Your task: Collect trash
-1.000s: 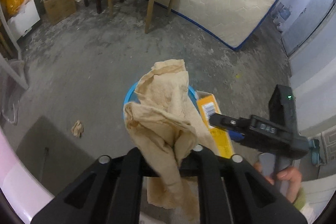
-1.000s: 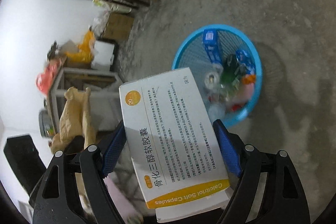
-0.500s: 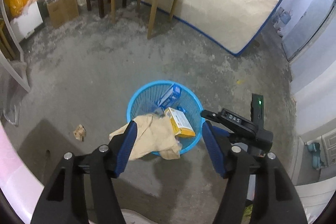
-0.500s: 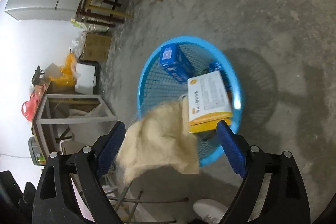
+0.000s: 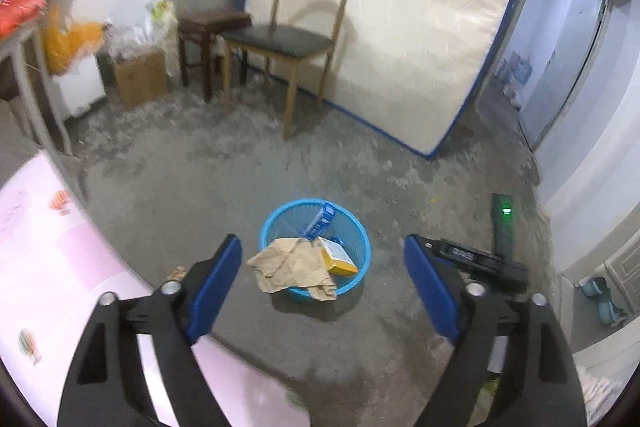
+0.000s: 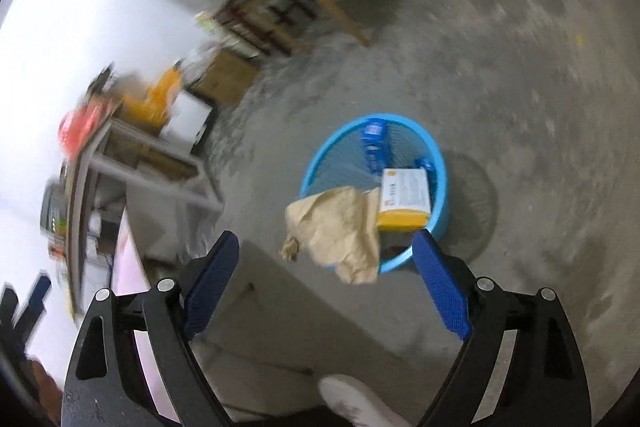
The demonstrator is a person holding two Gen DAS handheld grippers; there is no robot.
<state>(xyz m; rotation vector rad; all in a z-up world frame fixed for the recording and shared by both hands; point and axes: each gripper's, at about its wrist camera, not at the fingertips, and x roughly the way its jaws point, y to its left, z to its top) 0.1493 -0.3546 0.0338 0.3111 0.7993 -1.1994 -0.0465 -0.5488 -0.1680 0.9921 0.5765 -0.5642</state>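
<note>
A blue mesh basket (image 5: 312,201) (image 6: 442,167) stands on the concrete floor. Crumpled brown paper (image 5: 292,263) (image 6: 340,227) hangs over its near rim. A white and yellow medicine box (image 5: 338,257) (image 6: 406,195) lies inside beside a blue carton (image 5: 320,223) (image 6: 372,143). My left gripper (image 5: 324,283) hovers high above the basket, its jaws opening with nothing between them. My right gripper (image 6: 324,287) is open and empty, also well above the basket. Its black body (image 5: 472,257) shows at the right of the left wrist view.
A small paper scrap (image 5: 176,271) lies on the floor left of the basket. A pink surface (image 5: 60,267) fills the near left. Behind stand a wooden chair (image 5: 280,43), a dark stool (image 5: 212,23), a cardboard box (image 5: 140,79) and a leaning mattress (image 5: 400,27). A white shoe (image 6: 356,399) is below.
The left gripper let go of the brown paper and the right let go of the medicine box; both now rest in the basket. Both grippers rose and drew back.
</note>
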